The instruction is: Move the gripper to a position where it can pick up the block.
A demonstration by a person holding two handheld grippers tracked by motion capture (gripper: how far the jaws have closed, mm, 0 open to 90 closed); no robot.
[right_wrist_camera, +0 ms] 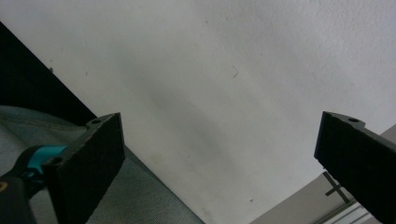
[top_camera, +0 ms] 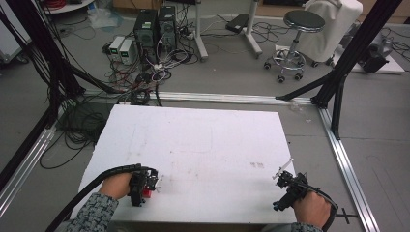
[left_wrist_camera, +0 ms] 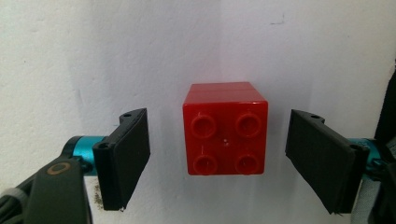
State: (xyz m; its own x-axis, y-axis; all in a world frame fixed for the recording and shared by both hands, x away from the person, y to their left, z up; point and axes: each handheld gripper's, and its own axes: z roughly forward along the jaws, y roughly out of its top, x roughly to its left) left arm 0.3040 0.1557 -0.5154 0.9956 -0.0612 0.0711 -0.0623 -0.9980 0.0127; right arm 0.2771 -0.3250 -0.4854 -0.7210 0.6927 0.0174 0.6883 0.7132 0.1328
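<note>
Red brick (left_wrist_camera: 225,129) sits studs-up on white surface (top_camera: 203,145) near front-left edge — between spread jaws of left gripper (left_wrist_camera: 219,161), untouched. Right gripper (right_wrist_camera: 219,163) near front-right corner — jaws wide apart, holding nothing.

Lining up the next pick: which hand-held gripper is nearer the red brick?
Left. The left hand-held gripper is open astride the red brick, its jaws clear of both sides. The right hand-held gripper sits open across the table near its right edge.
</note>
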